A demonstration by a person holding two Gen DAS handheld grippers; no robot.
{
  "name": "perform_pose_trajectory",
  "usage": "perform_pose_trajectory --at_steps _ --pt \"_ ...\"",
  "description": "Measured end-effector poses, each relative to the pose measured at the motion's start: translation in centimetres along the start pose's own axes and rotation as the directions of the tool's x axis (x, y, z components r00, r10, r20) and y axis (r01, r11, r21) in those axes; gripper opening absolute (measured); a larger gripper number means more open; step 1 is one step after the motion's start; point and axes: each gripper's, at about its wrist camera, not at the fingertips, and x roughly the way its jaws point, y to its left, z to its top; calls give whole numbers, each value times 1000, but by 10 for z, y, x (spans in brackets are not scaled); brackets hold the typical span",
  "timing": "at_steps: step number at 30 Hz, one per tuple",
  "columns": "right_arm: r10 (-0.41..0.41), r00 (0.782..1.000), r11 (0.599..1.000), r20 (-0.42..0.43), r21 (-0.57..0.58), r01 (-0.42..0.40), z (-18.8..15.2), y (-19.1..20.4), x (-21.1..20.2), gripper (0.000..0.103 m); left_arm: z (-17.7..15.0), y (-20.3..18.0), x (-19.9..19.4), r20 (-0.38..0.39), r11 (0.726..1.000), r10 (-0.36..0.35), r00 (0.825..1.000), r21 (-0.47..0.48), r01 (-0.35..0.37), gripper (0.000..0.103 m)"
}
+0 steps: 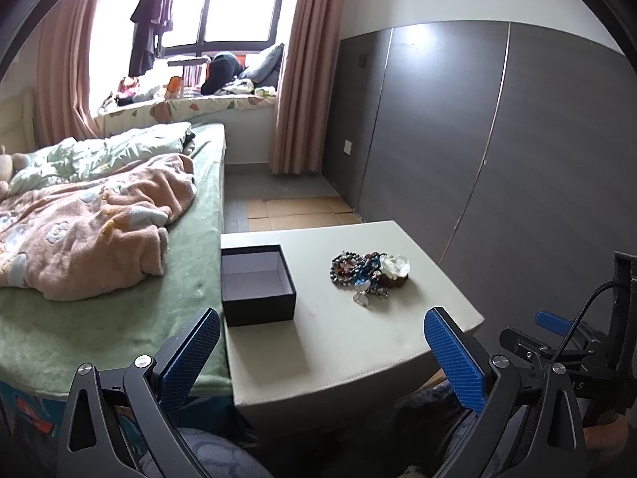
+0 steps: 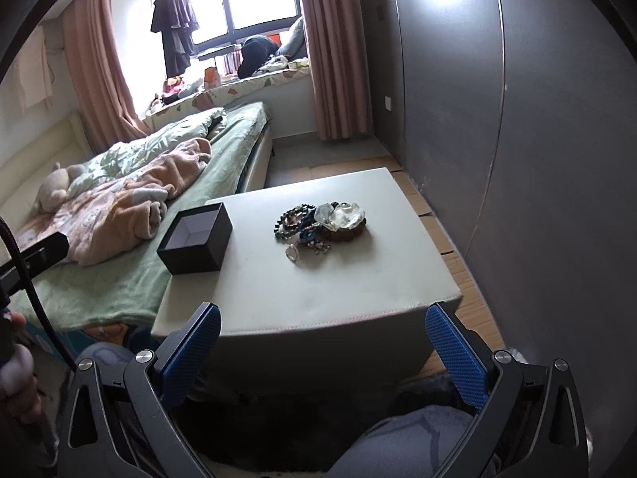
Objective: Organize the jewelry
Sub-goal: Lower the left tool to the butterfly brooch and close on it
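- On the pale table top (image 1: 358, 342), toward its far right: heap of beaded jewelry (image 1: 368, 273), untouched.
- At the table's left edge, well apart from the heap: black box (image 1: 256, 285), lidless, nothing visible inside.
- Nearer the camera: left gripper (image 1: 322, 348) spread wide, holding nothing.
- Likewise right gripper (image 2: 322, 344), wide apart, grasping nothing.
- Beside the table, left: bed (image 1: 191, 279) with rumpled blanket (image 1: 87, 223).

Hardly any writing is being shown. On the black frame of the right gripper (image 1: 573, 358), seen at the right edge of the left wrist view, two pale characters resembling "AS" are being displayed; the rest is cut off. Nothing else legible is being presented.
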Motion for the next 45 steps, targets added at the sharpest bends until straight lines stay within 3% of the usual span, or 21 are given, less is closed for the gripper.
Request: perform_pose_trajectory --at_steps 5,13,19,21,24,33,45 --pt "55 998 995 -27 79 -53 15 -19 19 103 12 -4 22 -22 999 -39 999 -10 38 102" --pt "75 995 983 -64 172 -63 37 -46 56 103 22 -11 81 -102 992 -115 988 -57 110 102" --pt "89 992 972 -84 223 -68 46 -66 84 97 17 -20 129 -190 989 -142 971 -62 133 85" --pt "97 991 969 -94 236 -73 47 -71 94 88 15 -22 144 -222 988 -152 963 -66 140 82" --pt "115 987 961 -110 262 -82 46 -79 107 83 10 -26 167 -269 984 -174 947 -73 160 76" --pt "148 981 943 -129 317 -101 44 -94 143 72 1 -35 226 -366 984 -176 914 -66 164 69" --pt "219 966 904 -136 401 -148 46 -105 180 68 -10 -39 289 -450 990 -142 882 -44 137 56"
